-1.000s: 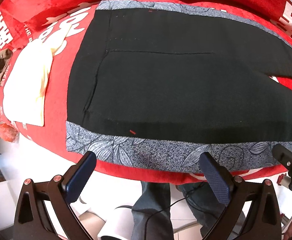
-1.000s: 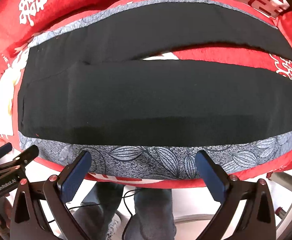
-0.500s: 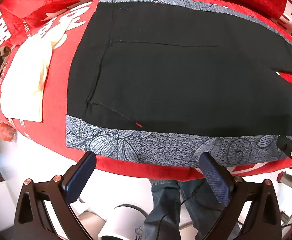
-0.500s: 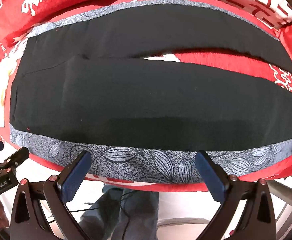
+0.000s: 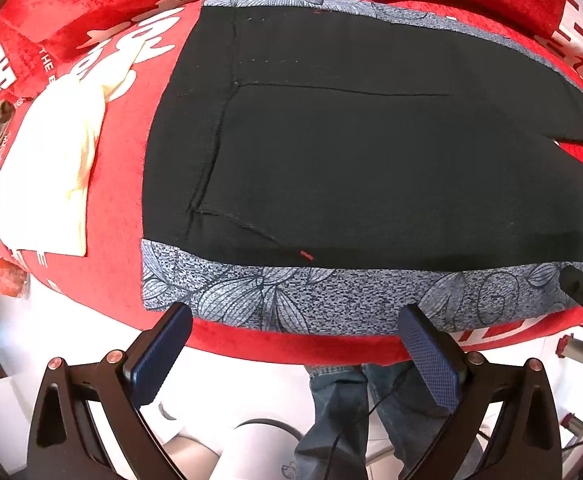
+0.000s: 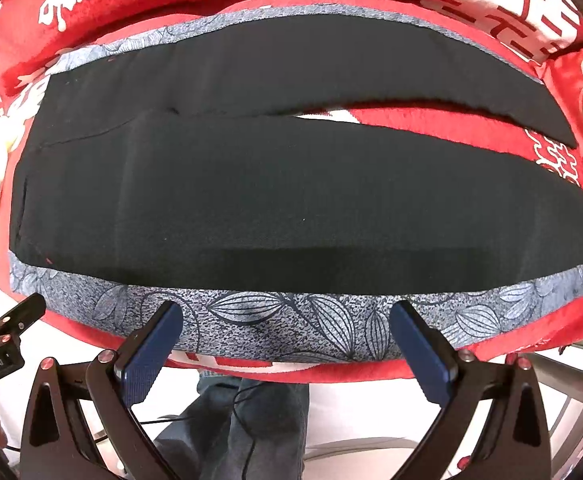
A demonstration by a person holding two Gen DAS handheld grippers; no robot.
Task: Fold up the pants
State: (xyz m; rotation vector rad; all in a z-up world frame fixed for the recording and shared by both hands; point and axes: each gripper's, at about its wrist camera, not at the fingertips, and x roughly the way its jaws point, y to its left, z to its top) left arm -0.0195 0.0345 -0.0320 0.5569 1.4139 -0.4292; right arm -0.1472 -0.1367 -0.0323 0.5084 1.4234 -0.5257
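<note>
Both the left gripper (image 5: 295,322) and right gripper (image 6: 285,318) stood wide, empty, below frame centre. Risk: pinching only the patterned side stripe (image 6: 275,320) could drag the black pants (image 6: 291,200) askew.

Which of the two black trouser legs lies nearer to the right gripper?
The wide lower black trouser leg, directly ahead of the open right gripper; the narrower upper black leg lies beyond it, across a red gap.

A red blanket (image 5: 111,184) with white lettering covers the table above a pale floor (image 6: 363,412), brightly lit.
</note>
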